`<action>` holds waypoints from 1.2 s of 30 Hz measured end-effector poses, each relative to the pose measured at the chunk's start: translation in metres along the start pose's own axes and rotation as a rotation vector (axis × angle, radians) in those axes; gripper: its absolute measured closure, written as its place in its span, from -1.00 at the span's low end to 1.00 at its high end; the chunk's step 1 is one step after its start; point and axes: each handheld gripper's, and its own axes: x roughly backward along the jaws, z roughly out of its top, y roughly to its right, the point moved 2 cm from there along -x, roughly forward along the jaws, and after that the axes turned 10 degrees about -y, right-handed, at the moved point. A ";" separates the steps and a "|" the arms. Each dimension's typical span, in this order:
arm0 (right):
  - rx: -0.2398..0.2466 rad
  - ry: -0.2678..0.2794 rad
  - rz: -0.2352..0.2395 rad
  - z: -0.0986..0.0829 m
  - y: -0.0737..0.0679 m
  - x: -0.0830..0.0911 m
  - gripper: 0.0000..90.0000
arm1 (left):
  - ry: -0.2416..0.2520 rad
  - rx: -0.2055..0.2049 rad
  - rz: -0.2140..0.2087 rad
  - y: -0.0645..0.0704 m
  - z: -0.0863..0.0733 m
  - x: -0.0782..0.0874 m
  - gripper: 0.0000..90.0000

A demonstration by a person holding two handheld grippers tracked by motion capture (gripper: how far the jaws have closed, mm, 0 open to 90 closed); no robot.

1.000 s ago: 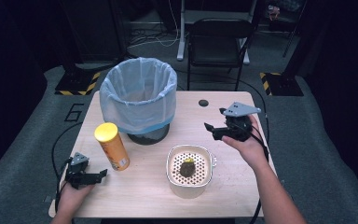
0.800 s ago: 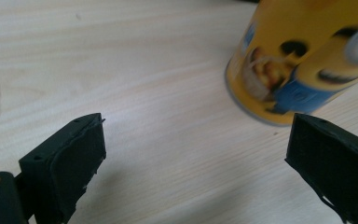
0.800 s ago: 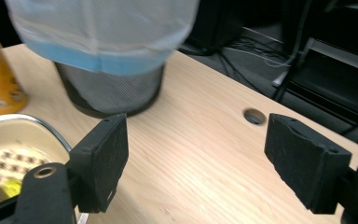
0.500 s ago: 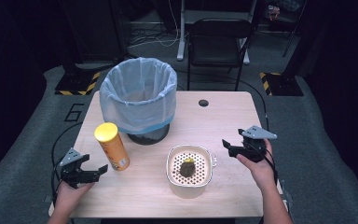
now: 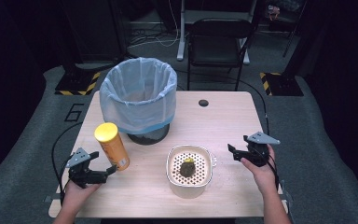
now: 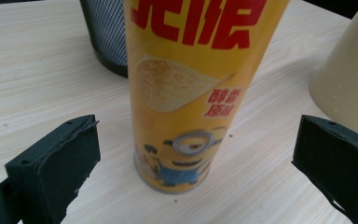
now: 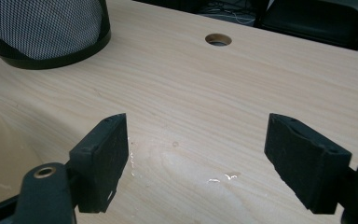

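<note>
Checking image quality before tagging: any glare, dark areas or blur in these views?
High view: table evenly lit, surroundings nearly black, picture soft. Left gripper view: chip can sharp, jaws slightly soft. Right gripper view: small bright glints on the wood between the open jaws, mesh bin crisp.

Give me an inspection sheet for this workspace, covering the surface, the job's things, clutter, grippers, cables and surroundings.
Surface: light wooden table, round cable hole near the far edge; small wet glints in the right gripper view.
Job's things: yellow chip can upright; cream strainer bowl holding dark scraps; mesh waste bin with a plastic liner.
Clutter: nothing seen.
Grippers: left gripper open, facing the chip can; right gripper open, empty.
Cables: black cable off the left edge.
Surroundings: black chair, dark floor.
</note>
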 end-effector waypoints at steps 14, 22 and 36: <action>-0.033 -0.029 -0.002 -0.019 0.002 -0.001 -0.51 | -0.006 0.021 0.041 0.005 0.011 -0.025 -0.97; -0.053 -0.048 -0.029 -0.032 0.007 0.004 -0.48 | -0.005 0.022 0.058 0.003 0.012 -0.034 -0.75; -0.032 -0.080 -0.028 -0.042 0.005 -0.003 -0.46 | -0.005 -0.043 0.101 0.011 0.013 -0.029 -0.47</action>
